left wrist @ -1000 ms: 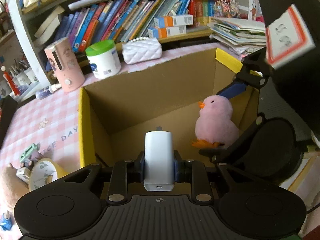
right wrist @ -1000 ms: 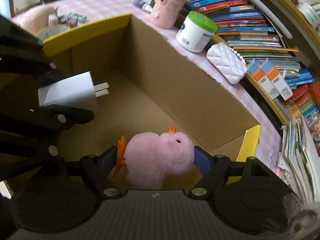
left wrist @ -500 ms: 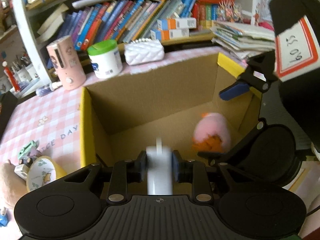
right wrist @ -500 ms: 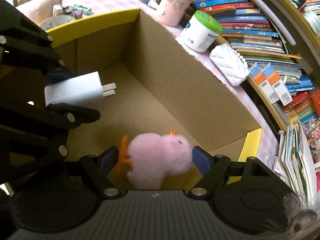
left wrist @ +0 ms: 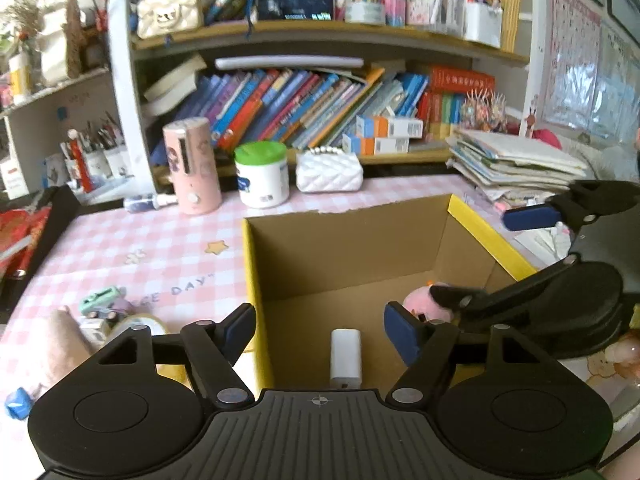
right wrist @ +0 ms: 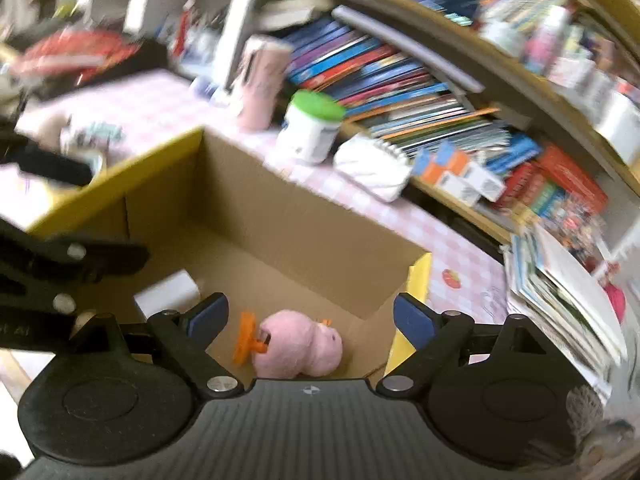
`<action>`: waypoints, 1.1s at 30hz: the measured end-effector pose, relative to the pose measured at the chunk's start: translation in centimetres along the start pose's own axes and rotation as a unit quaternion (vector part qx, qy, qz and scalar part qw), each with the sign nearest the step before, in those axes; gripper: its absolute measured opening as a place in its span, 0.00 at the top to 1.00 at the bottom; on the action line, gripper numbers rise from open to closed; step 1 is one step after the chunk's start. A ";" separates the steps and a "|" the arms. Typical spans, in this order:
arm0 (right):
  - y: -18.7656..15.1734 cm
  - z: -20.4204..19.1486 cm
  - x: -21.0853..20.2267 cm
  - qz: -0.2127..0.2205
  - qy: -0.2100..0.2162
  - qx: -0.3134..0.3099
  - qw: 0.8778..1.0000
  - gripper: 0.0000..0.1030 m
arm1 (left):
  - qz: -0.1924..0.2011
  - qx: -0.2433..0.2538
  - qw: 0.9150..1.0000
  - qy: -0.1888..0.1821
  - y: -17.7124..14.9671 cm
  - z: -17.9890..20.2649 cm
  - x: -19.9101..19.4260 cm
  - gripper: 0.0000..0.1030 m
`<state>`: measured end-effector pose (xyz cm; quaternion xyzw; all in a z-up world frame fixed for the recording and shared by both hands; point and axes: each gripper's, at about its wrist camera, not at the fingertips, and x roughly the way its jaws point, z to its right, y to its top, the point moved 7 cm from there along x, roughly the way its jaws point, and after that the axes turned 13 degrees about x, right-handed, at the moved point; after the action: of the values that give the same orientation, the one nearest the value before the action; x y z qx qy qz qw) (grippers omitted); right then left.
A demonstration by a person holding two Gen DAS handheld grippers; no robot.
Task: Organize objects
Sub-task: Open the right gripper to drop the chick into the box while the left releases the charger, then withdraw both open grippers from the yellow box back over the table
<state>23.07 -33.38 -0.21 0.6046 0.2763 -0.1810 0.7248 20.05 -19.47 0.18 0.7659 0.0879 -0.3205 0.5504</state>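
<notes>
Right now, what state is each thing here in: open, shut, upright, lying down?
Cardboard box: open at the top.
White charger: lying on the box floor, released.
Pink plush duck: lying on its side in the box.
Left tool: jaws opening, gripping nothing.
Right tool: jaws opening, gripping nothing.
Green-lidded jar: upright, lid on.

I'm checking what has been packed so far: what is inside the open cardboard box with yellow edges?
On the cardboard box floor lie a white charger block and a pink plush chick with orange feet. The near corners are hidden by the grippers.
</notes>
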 end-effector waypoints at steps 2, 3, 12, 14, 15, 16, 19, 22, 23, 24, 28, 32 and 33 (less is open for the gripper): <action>0.1 0.1 -1.3 0.015 -0.015 0.030 0.999 0.13 | 0.011 -0.004 1.000 0.006 -0.4 -0.3 -1.1 0.20; 0.2 0.1 -2.0 0.024 -0.022 0.042 0.999 0.12 | 0.018 -0.006 1.000 0.009 -0.7 -0.5 -1.7 0.15; -1.9 -0.7 -7.2 0.077 -0.091 0.160 0.980 0.06 | 0.026 -0.015 0.999 0.014 -3.9 -2.6 -4.6 0.06; -3.0 -1.3 -8.1 0.077 -0.105 0.184 0.974 0.05 | 0.027 -0.015 0.999 0.015 -4.8 -3.1 -5.4 0.04; -3.5 -1.5 -8.4 0.075 -0.112 0.195 0.972 0.05 | 0.025 -0.015 0.999 0.015 -5.4 -3.4 -5.7 0.04; -4.2 -1.9 -8.7 0.071 -0.118 0.205 0.969 0.04 | 0.021 -0.015 1.000 0.014 -6.0 -3.6 -6.0 0.04; -5.9 -3.3 -8.9 0.044 -0.128 0.230 0.964 0.04 | 0.004 -0.012 1.000 0.011 -7.8 -4.2 -6.7 0.03; -7.8 -4.9 -8.9 0.011 -0.131 0.254 0.958 0.04 | -0.011 -0.011 1.000 0.009 -9.7 -4.7 -7.5 0.03; -8.4 -5.4 -9.0 0.001 -0.132 0.261 0.956 0.04 | -0.015 -0.011 1.000 0.007 -10.3 -4.9 -7.7 0.03; -9.0 -6.2 -8.9 -0.010 -0.130 0.266 0.955 0.04 | -0.021 -0.010 1.000 0.006 -10.9 -5.1 -8.0 0.03; -10.5 -9.0 -9.3 -0.031 -0.124 0.264 0.956 0.04 | -0.040 -0.009 0.999 0.004 -13.1 -5.9 -9.0 0.03; -11.1 -11.7 -9.6 -0.041 -0.110 0.258 0.959 0.02 | -0.050 -0.008 0.999 0.007 -14.6 -7.0 -10.0 0.03; -11.3 -12.4 -9.7 -0.044 -0.105 0.255 0.960 0.02 | -0.053 -0.009 0.999 0.008 -14.9 -7.3 -10.3 0.03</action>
<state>6.45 -24.22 -4.42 0.7340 0.1697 -0.3401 0.5628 7.63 -5.05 -4.18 0.7580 0.1356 -0.3422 0.5385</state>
